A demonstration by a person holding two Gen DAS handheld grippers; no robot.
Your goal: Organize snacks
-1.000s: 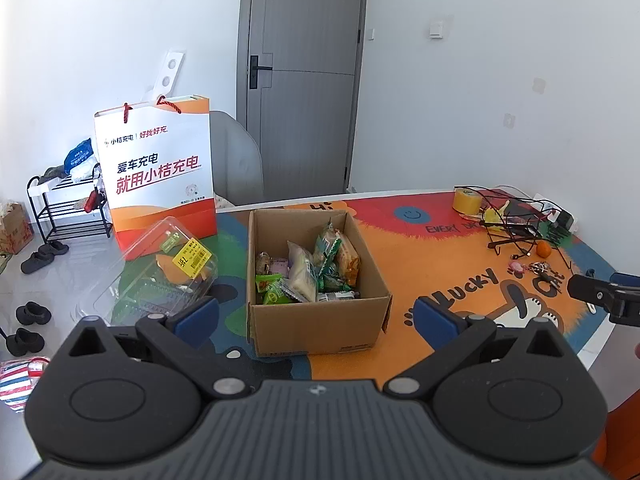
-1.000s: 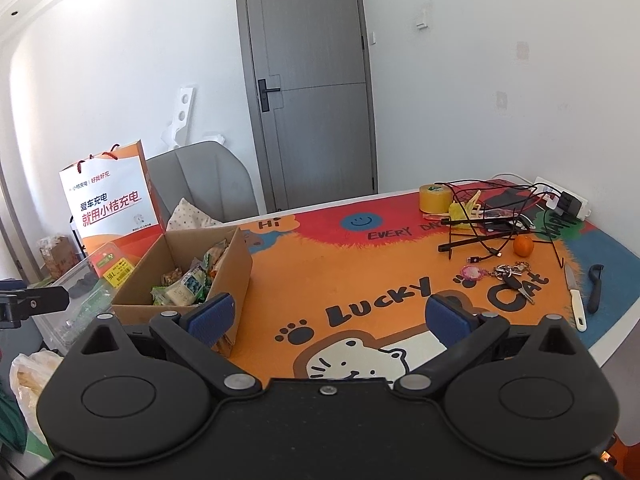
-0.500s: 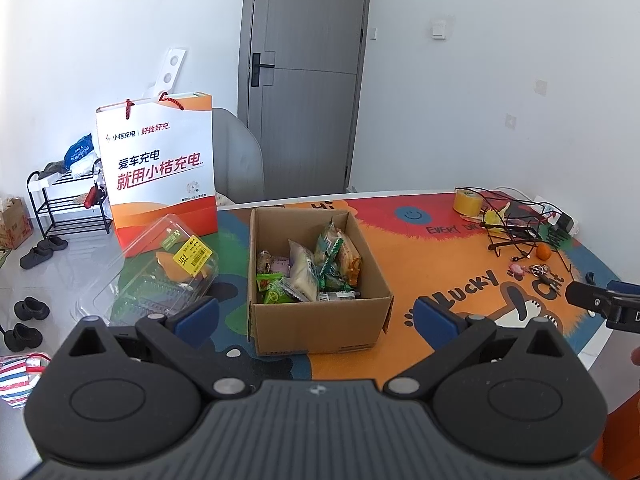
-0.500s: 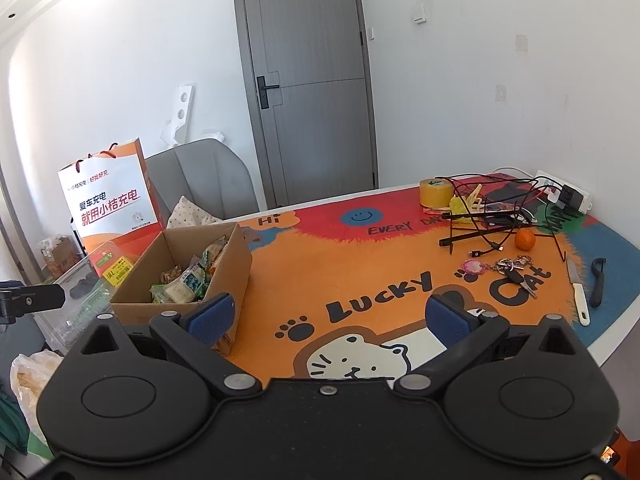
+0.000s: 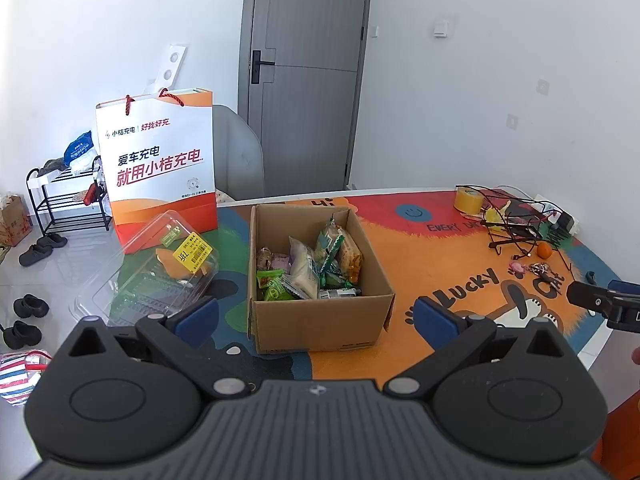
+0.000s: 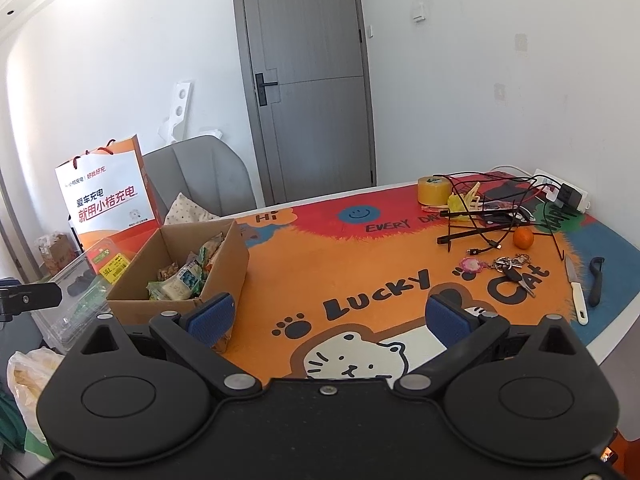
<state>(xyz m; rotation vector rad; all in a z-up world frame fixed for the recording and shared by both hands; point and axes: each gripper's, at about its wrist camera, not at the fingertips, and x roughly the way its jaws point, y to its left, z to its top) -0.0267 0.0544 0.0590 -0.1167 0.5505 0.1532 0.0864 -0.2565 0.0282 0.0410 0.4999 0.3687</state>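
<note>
An open cardboard box [image 5: 320, 320] [image 6: 224, 256] stands on the colourful table mat and holds several snack packets [image 5: 308, 266] [image 6: 188, 276]. My left gripper [image 5: 314, 316] hovers open just in front of the box, its blue pads on either side of the box's near wall, touching nothing. Further right, my right gripper [image 6: 328, 314] is open above the mat [image 6: 360, 280], with the box at its left. Nothing is held between either pair of fingers.
A clear plastic clamshell [image 5: 160, 268] with a yellow label lies left of the box, in front of an orange-white paper bag [image 5: 156, 168]. At the right are a tape roll [image 6: 434, 191], tangled cables [image 6: 488, 208], an orange [image 6: 523, 237], keys [image 6: 512, 268] and a knife [image 6: 576, 288]. A grey chair [image 6: 200, 180] stands behind the table.
Both grippers have drifted slightly, the view shifting a little; their fingers stay open and the box and snacks have not moved.
</note>
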